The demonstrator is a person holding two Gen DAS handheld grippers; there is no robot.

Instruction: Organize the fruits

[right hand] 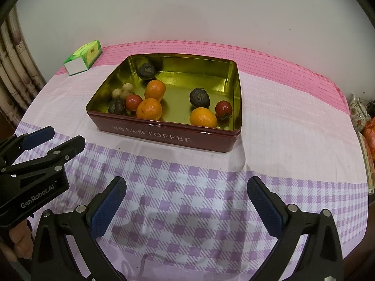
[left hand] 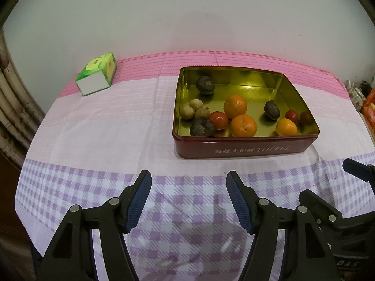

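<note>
A red toffee tin [left hand: 243, 149] [right hand: 164, 138] with a gold inside stands on the cloth. It holds three oranges [left hand: 235, 106] [right hand: 149, 109], red tomatoes [left hand: 218, 120] [right hand: 223, 108], dark wrinkled fruits [left hand: 205, 84] [right hand: 199, 97] and small tan fruits [left hand: 187, 112] [right hand: 116, 93]. My left gripper [left hand: 188, 178] is open and empty, short of the tin's front wall. My right gripper [right hand: 186, 183] is open and empty, also in front of the tin. The left gripper shows at the left of the right wrist view [right hand: 63, 138].
A green and white tissue box [left hand: 96, 77] [right hand: 83, 57] lies at the back left of the table. A white wall stands behind. A curtain [left hand: 9, 98] hangs at the left. Clutter and an orange bag [right hand: 370, 131] sit beyond the right edge.
</note>
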